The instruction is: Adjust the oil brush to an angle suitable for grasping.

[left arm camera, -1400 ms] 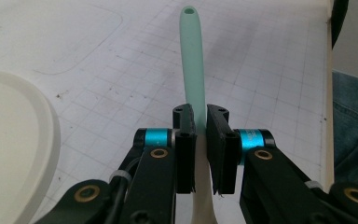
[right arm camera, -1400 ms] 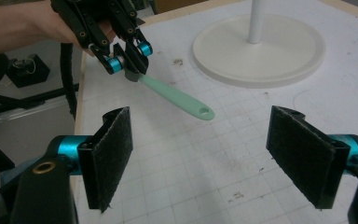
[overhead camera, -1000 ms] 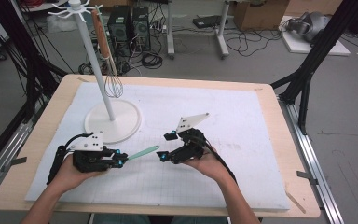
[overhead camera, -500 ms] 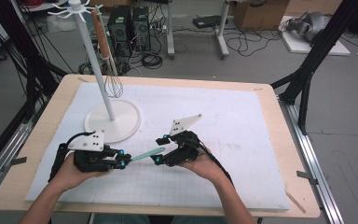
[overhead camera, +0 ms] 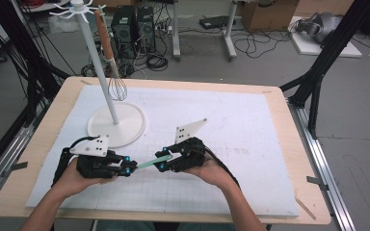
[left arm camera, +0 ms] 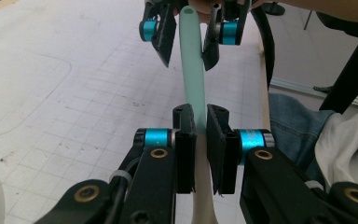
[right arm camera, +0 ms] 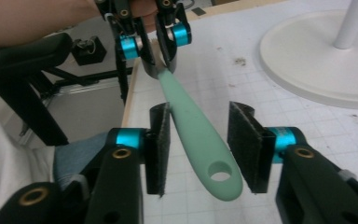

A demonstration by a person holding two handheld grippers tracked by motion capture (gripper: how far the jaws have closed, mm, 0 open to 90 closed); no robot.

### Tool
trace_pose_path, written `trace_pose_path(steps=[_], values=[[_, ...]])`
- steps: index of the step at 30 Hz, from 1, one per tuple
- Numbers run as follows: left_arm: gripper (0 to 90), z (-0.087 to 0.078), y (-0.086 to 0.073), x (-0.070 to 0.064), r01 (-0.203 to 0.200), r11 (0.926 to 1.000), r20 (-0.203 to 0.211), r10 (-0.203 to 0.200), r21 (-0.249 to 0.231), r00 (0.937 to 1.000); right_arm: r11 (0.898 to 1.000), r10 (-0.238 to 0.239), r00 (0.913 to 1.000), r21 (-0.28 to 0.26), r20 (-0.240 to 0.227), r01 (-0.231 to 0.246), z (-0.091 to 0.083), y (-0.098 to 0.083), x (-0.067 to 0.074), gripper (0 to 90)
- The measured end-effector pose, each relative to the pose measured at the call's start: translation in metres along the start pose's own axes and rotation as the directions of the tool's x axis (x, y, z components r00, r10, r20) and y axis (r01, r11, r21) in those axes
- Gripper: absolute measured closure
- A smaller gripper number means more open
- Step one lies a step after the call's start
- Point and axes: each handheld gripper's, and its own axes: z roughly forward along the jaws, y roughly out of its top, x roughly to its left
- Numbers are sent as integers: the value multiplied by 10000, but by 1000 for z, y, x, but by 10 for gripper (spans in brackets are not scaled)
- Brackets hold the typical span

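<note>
high view: both hands low at the near side of the counter (overhead camera: 289, 144), over the white gridded mat (overhead camera: 250, 125). left gripper (overhead camera: 125, 167) and right gripper (overhead camera: 165, 163) point at each other, with a mint-green utensil (overhead camera: 153, 161) spanning the gap between them, raised off the mat and tilted a little. left gripper view: left gripper (left arm camera: 200, 144) jaws clamped on the utensil (left arm camera: 193, 79) right where the mint handle meets a pale cream section; the handle runs on ahead between the other gripper's jaws, which stand apart on either side of it. right gripper view: right gripper (right arm camera: 200, 147) jaws apart, the wide end of the utensil handle (right arm camera: 200, 140) with its hanging hole sits between the pads, close to the left-side pad, clear gap to the other; cannot tell if it touches the near pad. far end of the handle is pinched in the left gripper. behind the grippers on the mat: white stand (overhead camera: 117, 126) with round base and upright pole, a wire whisk (overhead camera: 114, 79) with wooden handle hanging from its top hooks. stand base is near the left gripper, not touching. blue jeans (left arm camera: 289, 116) visible past the counter edge in the left gripper view.
</note>
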Motion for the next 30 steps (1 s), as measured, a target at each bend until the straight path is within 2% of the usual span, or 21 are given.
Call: trace_pose_path(steps=[5, 13, 21, 30], values=[[815, 0, 0, 0, 36, 10000, 97, -35, -37, 9999, 9999, -137, 9997, -78, -205, 135, 0, 0, 1, 667], [815, 3, 0, 0, 41, 10000, 299, -40, -49, 9995, 9998, -91, 9986, -207, -511, 81, -2, 1, 2, 689], [815, 3, -1, 1, 28, 10000, 339, -26, -64, 9994, 9997, -101, 9954, -251, -951, 78, -3, 1, 2, 750], [813, 6, -1, 1, 46, 10000, 541, -45, -13, 9985, 9998, -185, 9942, -126, -1057, 172, -5, 1, 4, 765]])
